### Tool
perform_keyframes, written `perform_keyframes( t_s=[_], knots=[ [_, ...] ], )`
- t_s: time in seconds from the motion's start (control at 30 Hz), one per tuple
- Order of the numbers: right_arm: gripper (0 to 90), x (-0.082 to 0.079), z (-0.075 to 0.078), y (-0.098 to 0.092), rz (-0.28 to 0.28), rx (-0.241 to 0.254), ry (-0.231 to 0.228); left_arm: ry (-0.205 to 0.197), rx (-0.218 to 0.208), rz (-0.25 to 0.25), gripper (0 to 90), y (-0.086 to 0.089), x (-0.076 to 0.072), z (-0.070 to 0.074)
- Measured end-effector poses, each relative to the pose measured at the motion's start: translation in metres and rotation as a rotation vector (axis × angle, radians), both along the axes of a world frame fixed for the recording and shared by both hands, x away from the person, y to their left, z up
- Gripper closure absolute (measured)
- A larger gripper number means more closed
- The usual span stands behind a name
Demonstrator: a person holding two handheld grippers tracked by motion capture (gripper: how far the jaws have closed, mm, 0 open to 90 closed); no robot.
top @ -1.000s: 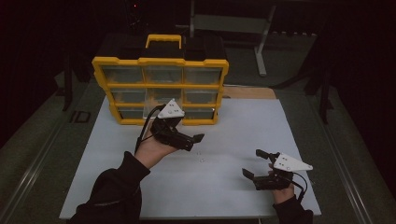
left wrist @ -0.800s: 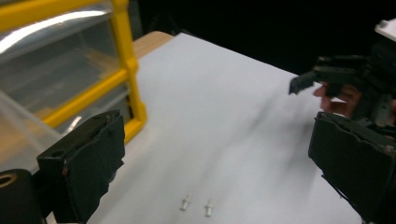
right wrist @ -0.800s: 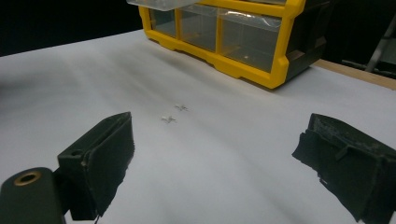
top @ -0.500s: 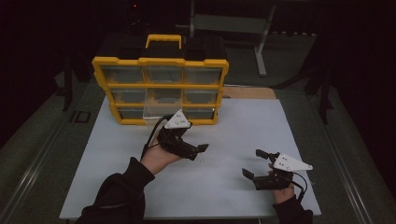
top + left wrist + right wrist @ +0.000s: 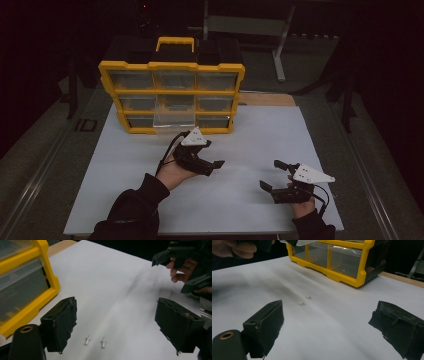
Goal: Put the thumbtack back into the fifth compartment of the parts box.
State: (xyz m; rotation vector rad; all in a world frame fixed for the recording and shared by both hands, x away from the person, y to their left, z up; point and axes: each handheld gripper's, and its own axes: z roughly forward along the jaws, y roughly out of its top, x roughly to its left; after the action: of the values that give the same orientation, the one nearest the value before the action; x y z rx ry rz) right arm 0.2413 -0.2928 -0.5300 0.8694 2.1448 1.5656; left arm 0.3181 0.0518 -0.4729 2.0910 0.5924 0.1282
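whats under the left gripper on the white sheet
Two small white pins lie side by side on the white sheet, between the open jaws of the left gripper, untouched. Anything beneath the jaws themselves is covered.

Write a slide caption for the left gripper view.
Left gripper, jaws open, closing over two small white pins on the white tabletop beside a yellow drawer organizer.

the person wears dark long sleeves (image 5: 132, 210) reaching the wrists. each hand carries a black plastic two-jaw left gripper (image 5: 214, 166) and right gripper (image 5: 270, 176), each topped by a pale grey three-cornered plate (image 5: 195, 137) and trailing a thin black cable. the jaws bear thick, ragged-edged black pads (image 5: 64, 322); a brass-ringed hole marks the body.
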Motion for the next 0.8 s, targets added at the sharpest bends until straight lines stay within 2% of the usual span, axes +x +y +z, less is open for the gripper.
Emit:
perform_keyframes(
  t_s=[0.23, 0.37, 0.6, 0.8],
  knots=[
    [8.9, 0.0, 0.0, 0.0, 0.0, 0.0, 0.001, 0.001, -0.006, 0.015, 23.0, 0.001, 0.004, -0.015],
    [8.9, 0.0, 0.0, 0.0, 0.003, -0.001, 0.0, 0.015, -0.008, 0.02, 26.2, 0.002, 0.007, -0.024],
    [8.9, 0.0, 0.0, 0.0, 0.005, -0.001, 0.003, 0.028, 0.01, 0.039, 31.7, 0.002, 0.013, -0.041],
    [8.9, 0.0, -0.001, 0.001, 0.007, -0.003, 0.004, 0.043, 0.03, 0.036, 40.9, 0.002, 0.017, -0.054]
  ],
)
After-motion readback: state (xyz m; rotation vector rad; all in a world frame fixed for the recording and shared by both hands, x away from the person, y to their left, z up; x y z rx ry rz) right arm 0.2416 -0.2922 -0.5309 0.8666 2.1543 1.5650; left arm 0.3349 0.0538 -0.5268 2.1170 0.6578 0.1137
